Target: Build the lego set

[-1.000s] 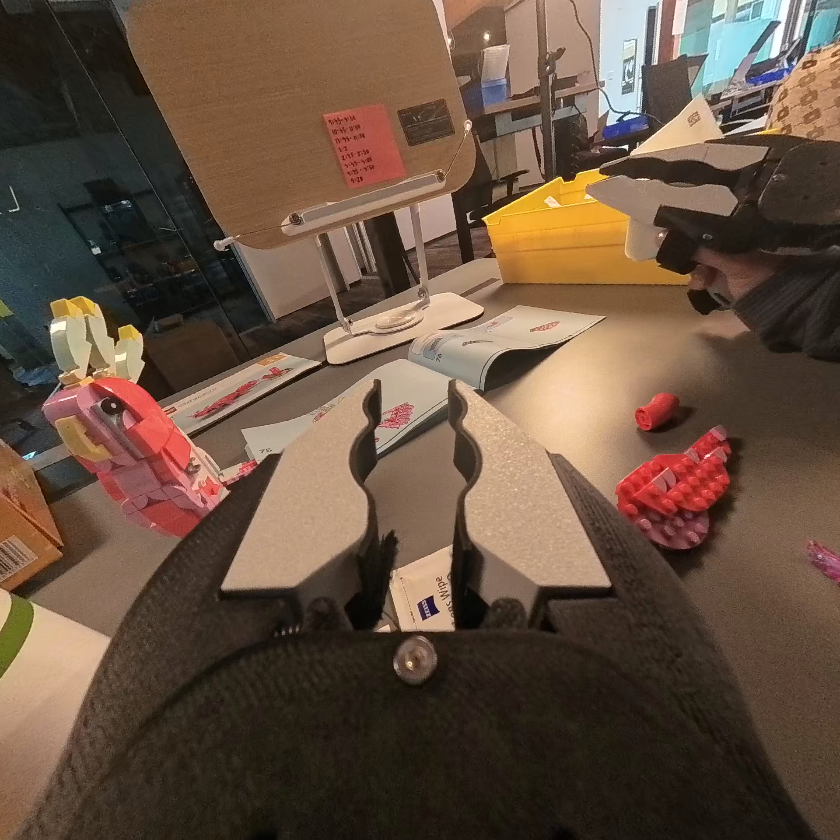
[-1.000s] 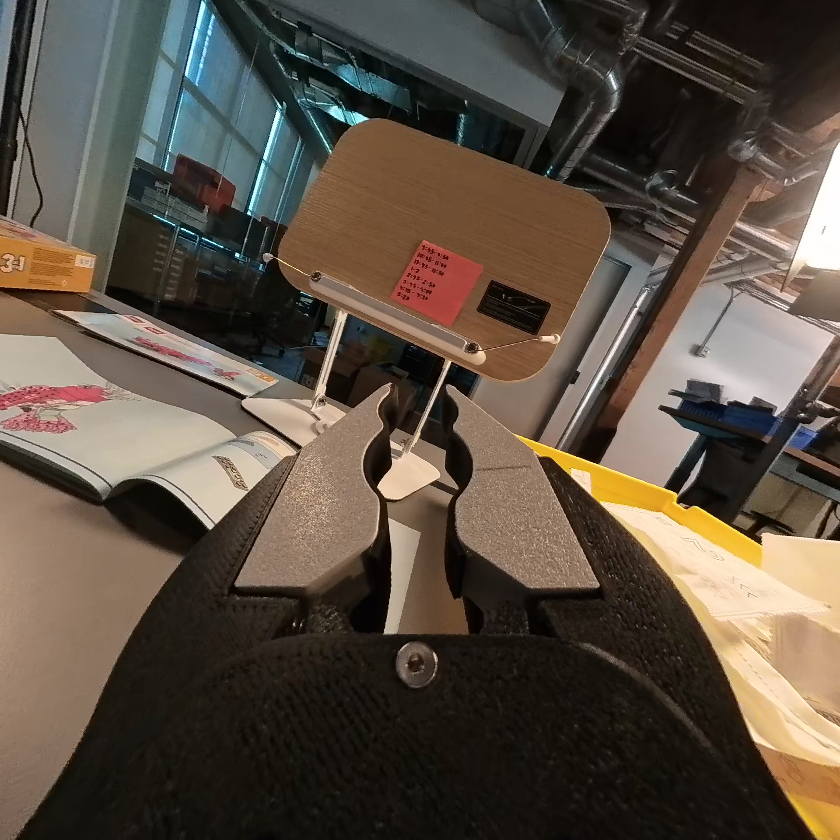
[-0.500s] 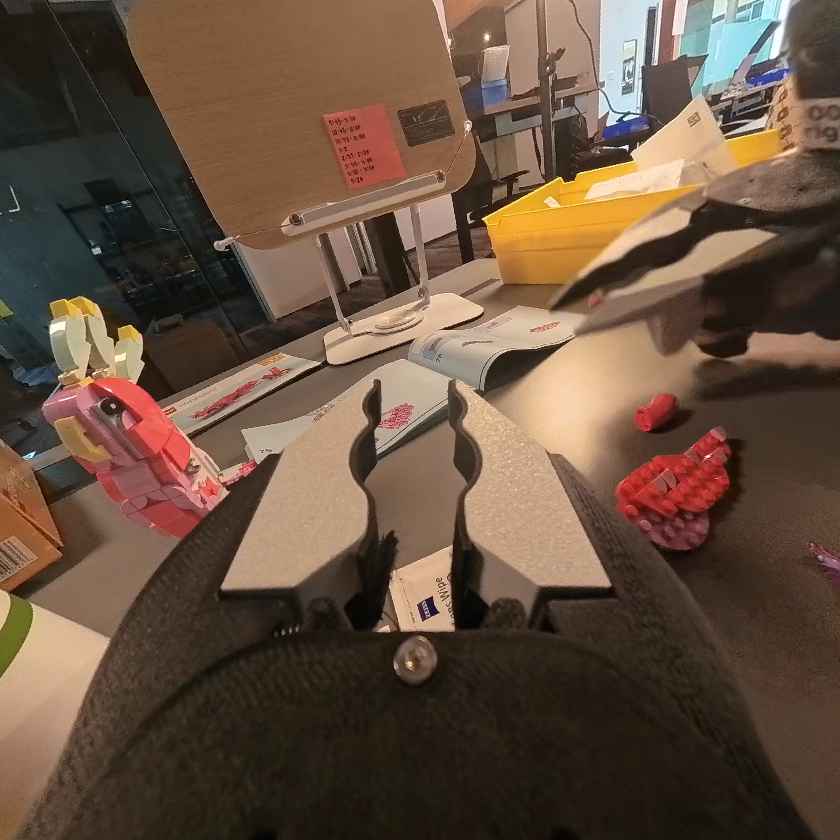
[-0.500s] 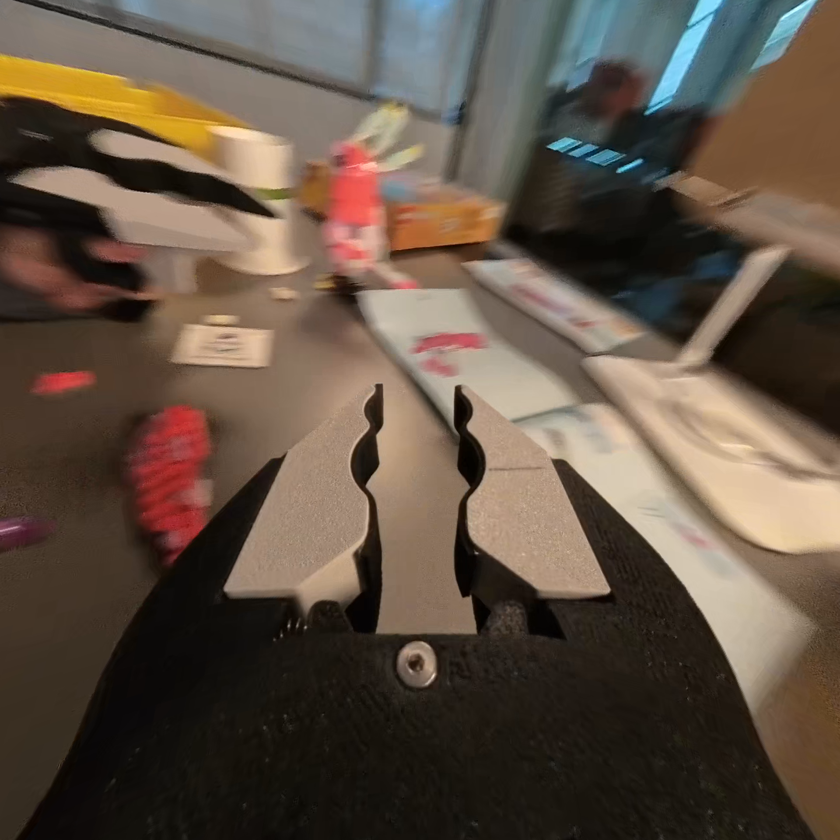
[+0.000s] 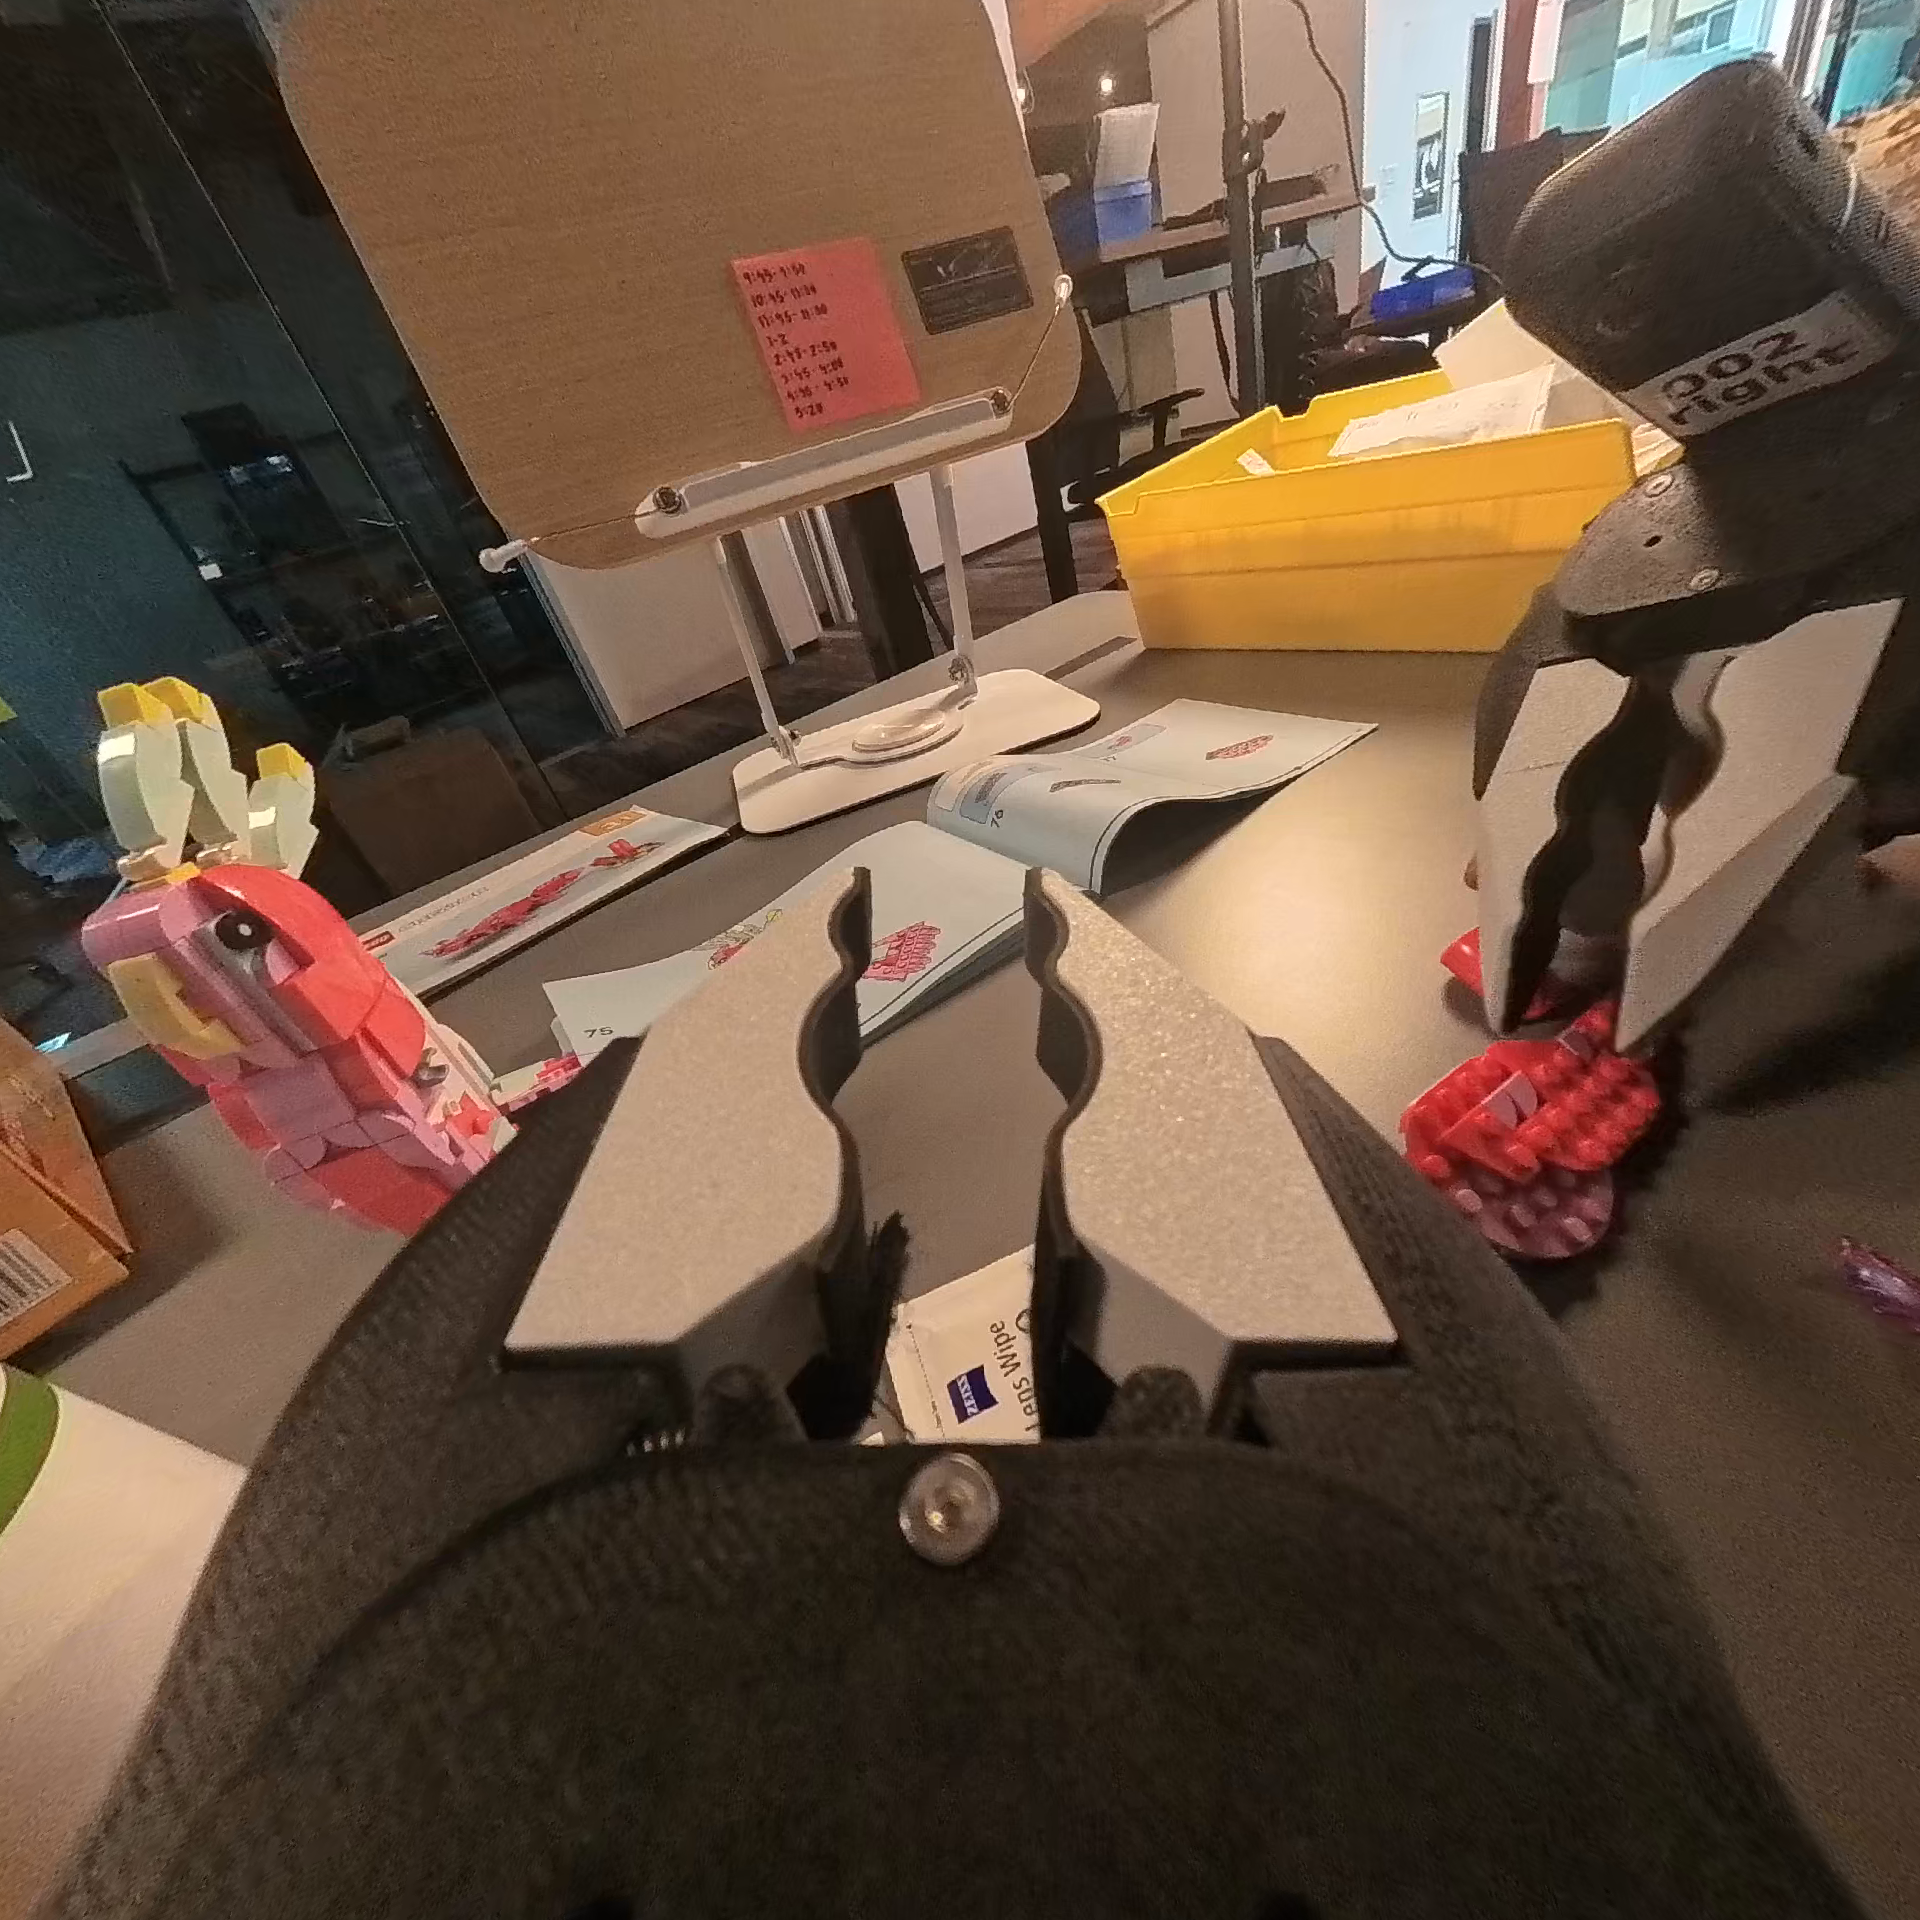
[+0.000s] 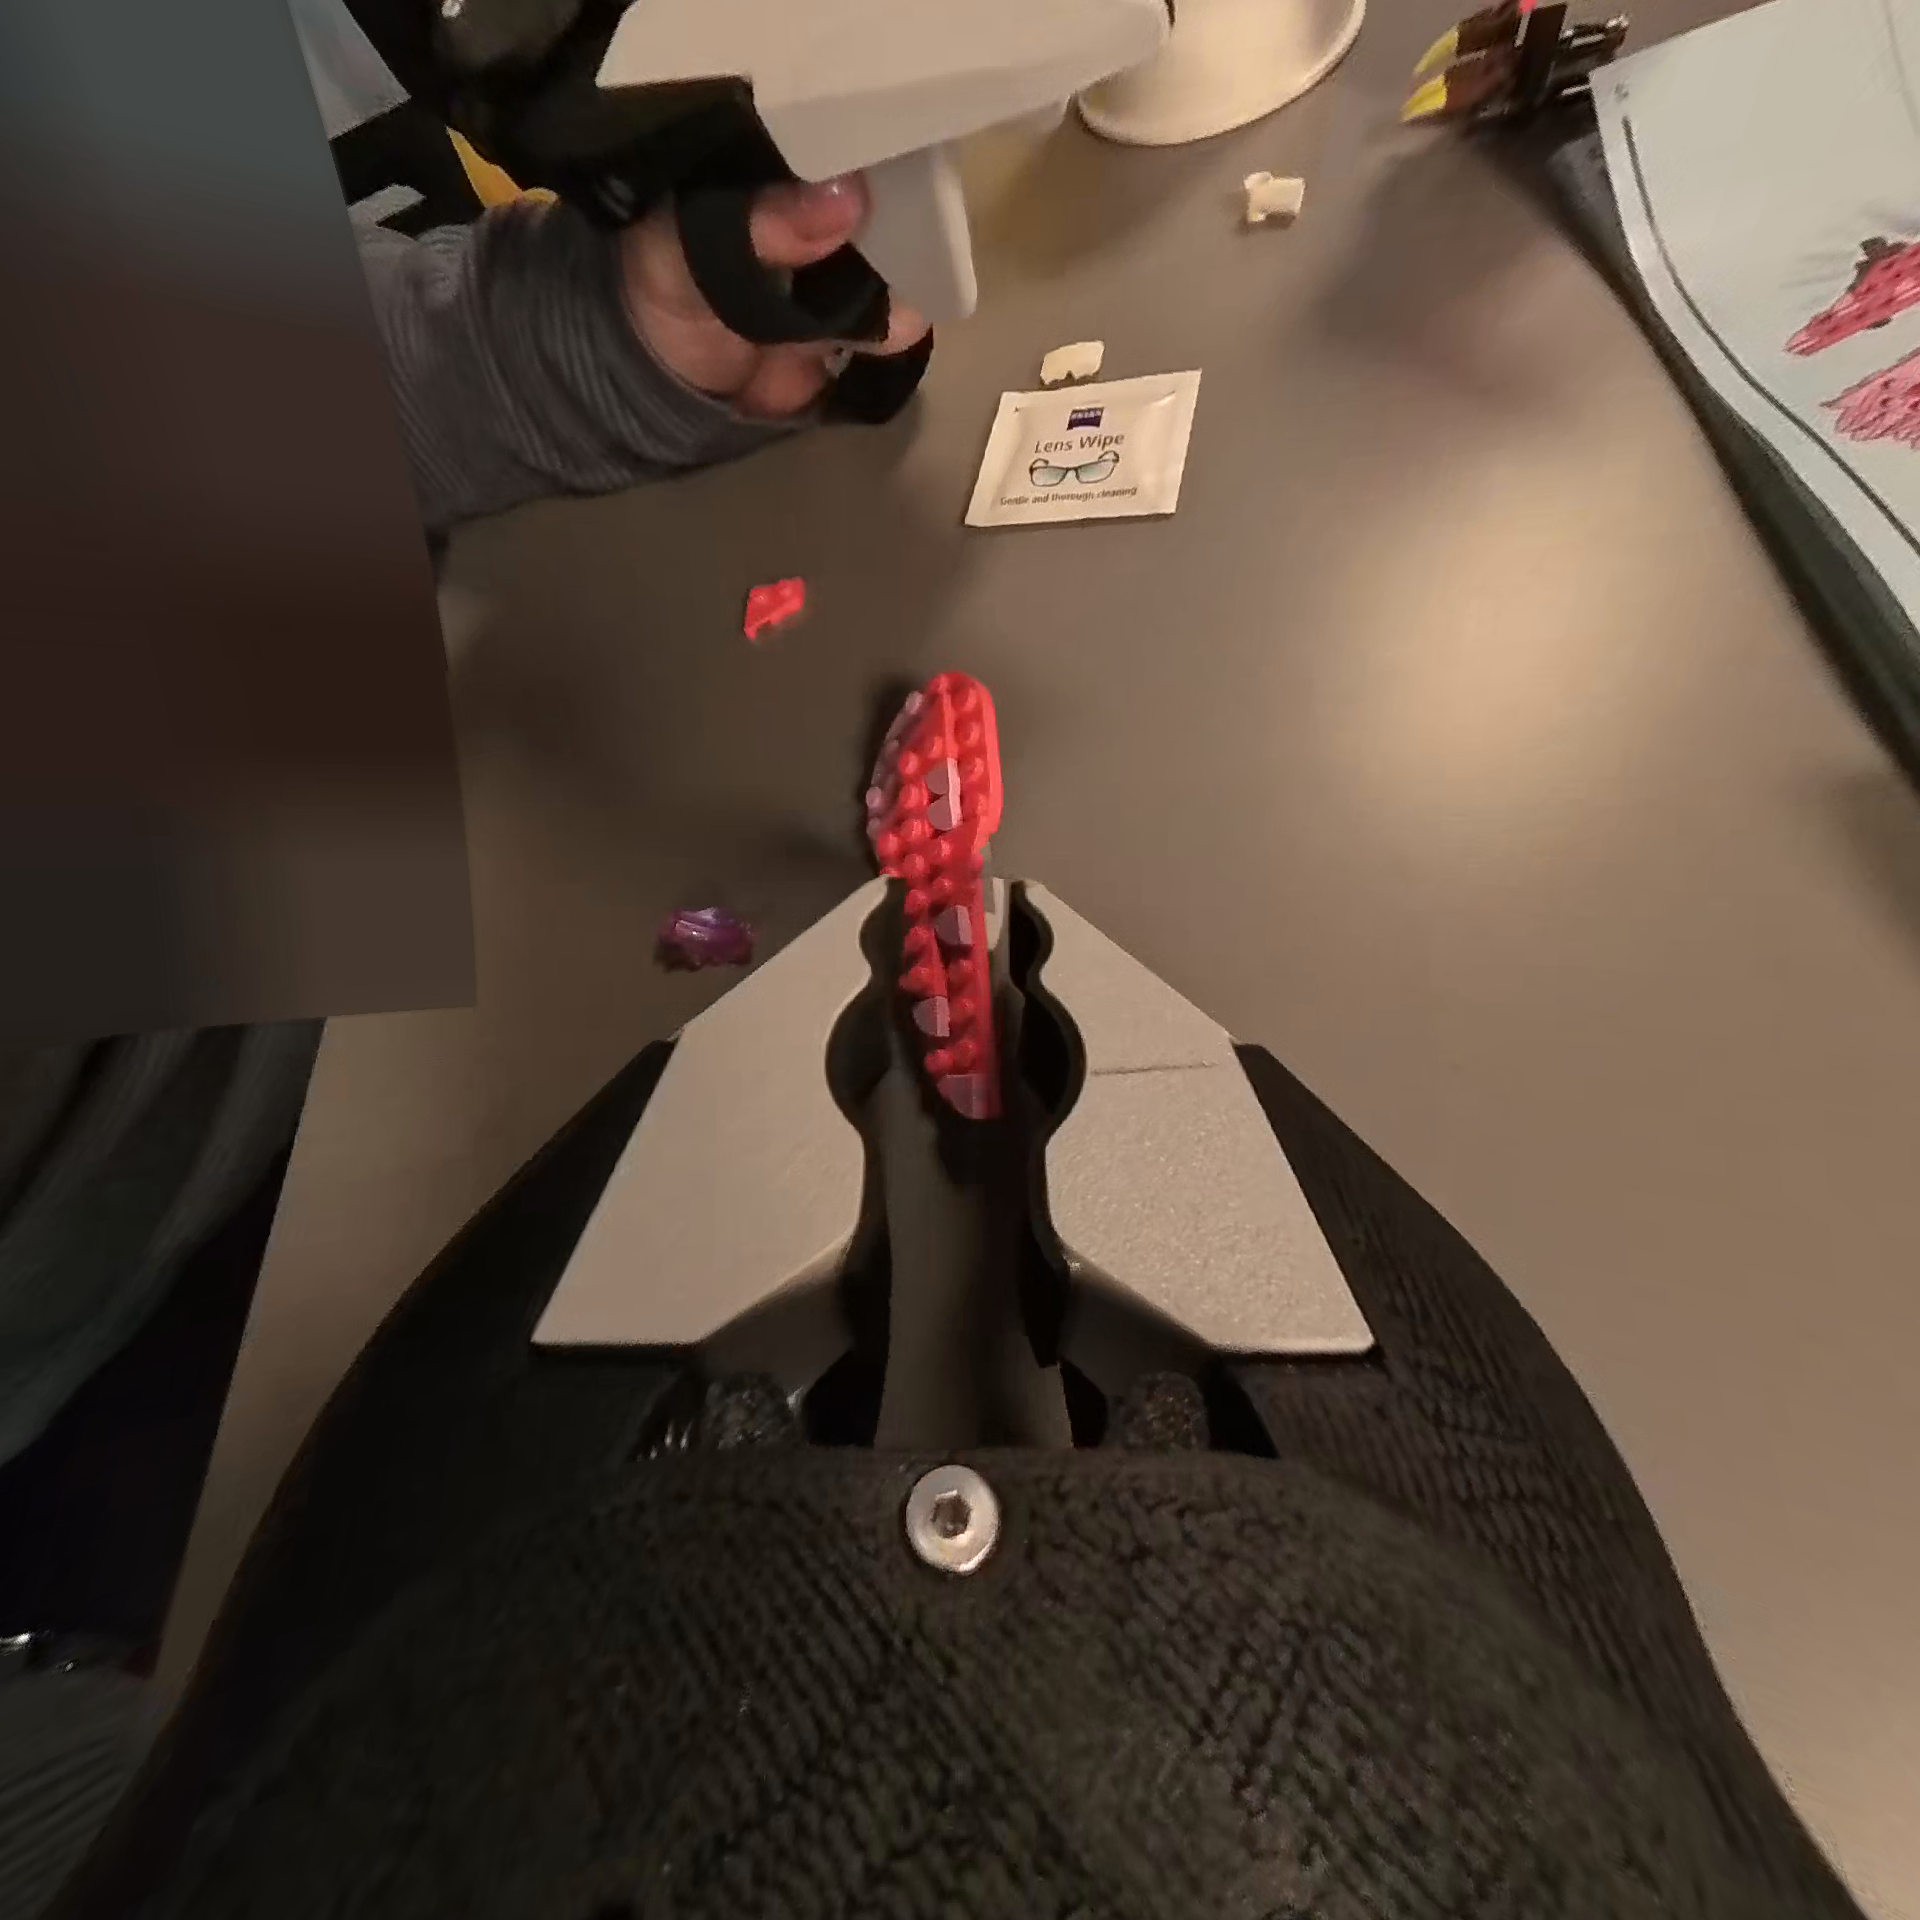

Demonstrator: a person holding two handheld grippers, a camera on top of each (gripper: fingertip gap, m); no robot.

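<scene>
My right gripper (image 6: pixel 945 894) is shut on a flat red and pink studded brick piece (image 6: pixel 940 790), gripping it on edge with its far end sticking out past the fingertips. In the left wrist view the right gripper (image 5: pixel 1569 1023) points down at that piece (image 5: pixel 1527 1122), which still touches the dark table. My left gripper (image 5: pixel 945 894) is open and empty, hovering low over a white wipe packet (image 5: pixel 966 1371). A pink and red brick bird (image 5: pixel 281 1039) with a yellow crest stands to its left.
An open instruction booklet (image 5: pixel 1132 800) lies ahead, with a wooden book stand (image 5: pixel 665 260) behind it and a yellow bin (image 5: pixel 1351 561) at the back right. A small red brick (image 6: pixel 774 605), a purple piece (image 6: pixel 704 935) and a cardboard box (image 5: pixel 42 1226) are nearby. Some 15 centimeters of space lies between my two pairs of fingers. My left gripper's tips are some 10 centimeters from the white wipe packet (image 5: pixel 966 1371). It turns up in the right wrist view (image 6: pixel 1113 421) as well.
My right gripper swung from near the yellow bin down to the red brick piece, opened on the way, then closed on it. My left gripper has not moved.
</scene>
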